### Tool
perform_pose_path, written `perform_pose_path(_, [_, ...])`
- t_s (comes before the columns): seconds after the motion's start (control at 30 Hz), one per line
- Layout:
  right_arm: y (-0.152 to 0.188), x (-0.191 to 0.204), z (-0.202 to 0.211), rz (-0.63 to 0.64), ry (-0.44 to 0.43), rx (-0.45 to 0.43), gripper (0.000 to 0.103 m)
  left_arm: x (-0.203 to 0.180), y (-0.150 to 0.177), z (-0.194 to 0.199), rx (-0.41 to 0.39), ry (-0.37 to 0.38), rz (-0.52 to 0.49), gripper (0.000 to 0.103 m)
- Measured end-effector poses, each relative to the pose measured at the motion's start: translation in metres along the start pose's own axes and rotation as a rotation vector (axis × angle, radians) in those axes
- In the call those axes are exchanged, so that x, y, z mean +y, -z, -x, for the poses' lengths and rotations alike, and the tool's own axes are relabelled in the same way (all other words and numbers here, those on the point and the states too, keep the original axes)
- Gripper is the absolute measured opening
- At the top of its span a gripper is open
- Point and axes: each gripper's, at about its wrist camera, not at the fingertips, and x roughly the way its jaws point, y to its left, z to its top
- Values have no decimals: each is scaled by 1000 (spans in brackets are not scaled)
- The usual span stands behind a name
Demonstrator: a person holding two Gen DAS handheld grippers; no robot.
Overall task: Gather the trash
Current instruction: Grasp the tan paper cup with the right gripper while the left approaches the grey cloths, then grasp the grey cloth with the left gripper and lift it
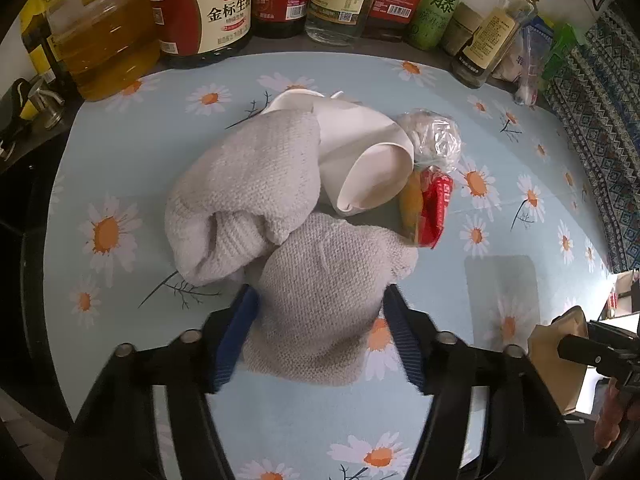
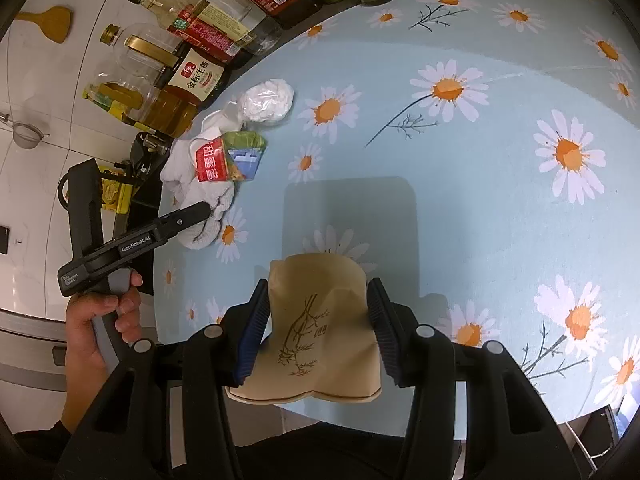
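the left gripper (image 1: 320, 304) has its jaws clamped on a grey knitted cloth (image 1: 256, 184) whose length runs away toward a crushed white paper cup (image 1: 372, 168) on its side, mouth facing the camera, while the right gripper (image 2: 318, 328) pinches an upright brown paper bag (image 2: 320, 328) above the daisy tablecloth (image 2: 480, 200).

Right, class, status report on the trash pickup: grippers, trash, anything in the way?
Left gripper shut on grey cloth. Right gripper shut on brown paper bag. Crushed paper cup, red wrapper still on table, cloth against them.
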Motion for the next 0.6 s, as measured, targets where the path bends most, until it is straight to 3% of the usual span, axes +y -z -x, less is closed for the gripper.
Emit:
perform_pose_path(0.23, [-1, 4, -4, 18, -10, 8, 50, 1, 0, 5, -24, 4, -8, 32])
perform_pose_path(0.6, [3, 17, -4, 44, -3, 8, 50, 0, 15, 24, -51, 40, 4, 25])
